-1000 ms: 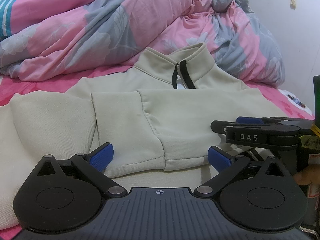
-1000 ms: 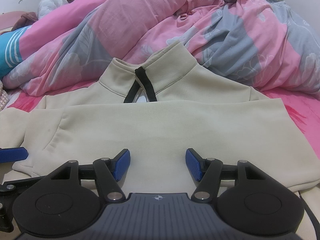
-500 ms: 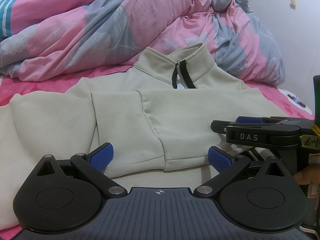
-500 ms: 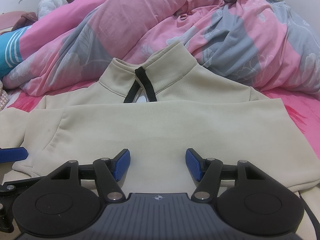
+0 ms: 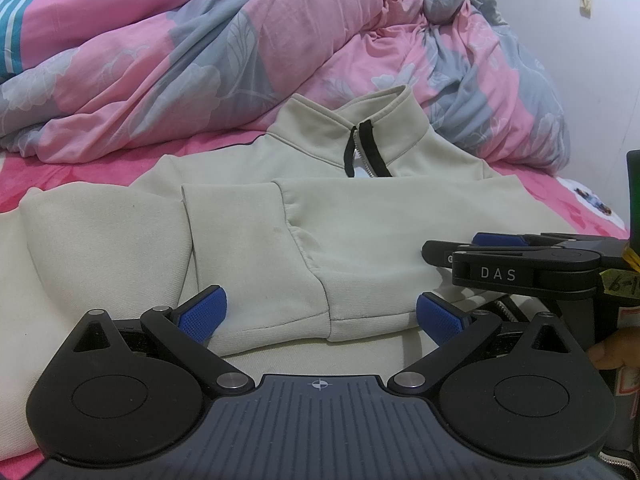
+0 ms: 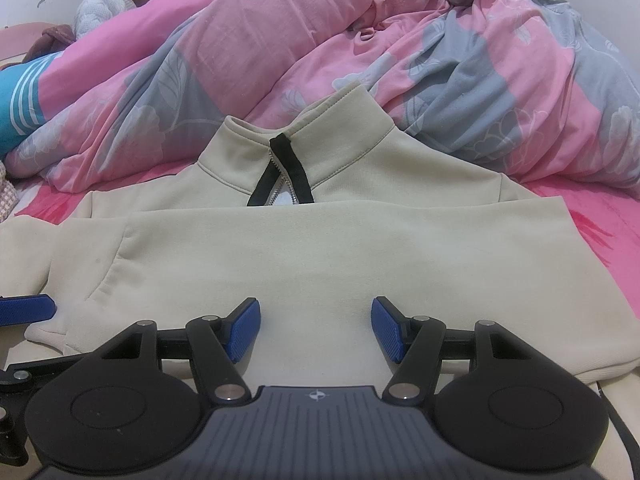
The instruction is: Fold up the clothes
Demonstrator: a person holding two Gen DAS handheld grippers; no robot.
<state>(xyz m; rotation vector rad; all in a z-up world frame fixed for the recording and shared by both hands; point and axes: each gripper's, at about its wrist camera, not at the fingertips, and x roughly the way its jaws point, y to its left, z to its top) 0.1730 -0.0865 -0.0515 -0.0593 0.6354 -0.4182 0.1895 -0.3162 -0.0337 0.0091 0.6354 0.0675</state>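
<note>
Beige pullover (image 6: 320,248), hem edge between apart-standing left gripper (image 5: 320,314) jaws.

Beige pullover (image 5: 360,236), black zip trim; pink-grey floral quilt (image 6: 400,40); pink sheet (image 5: 80,172); blue fingers (image 6: 244,330).

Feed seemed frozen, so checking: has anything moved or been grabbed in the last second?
Nothing visibly changed. The left gripper and right gripper stay open above the near edge of the beige sweatshirt, holding nothing. Its sleeves remain folded across the front, and the pink quilt behind it lies as before.
</note>
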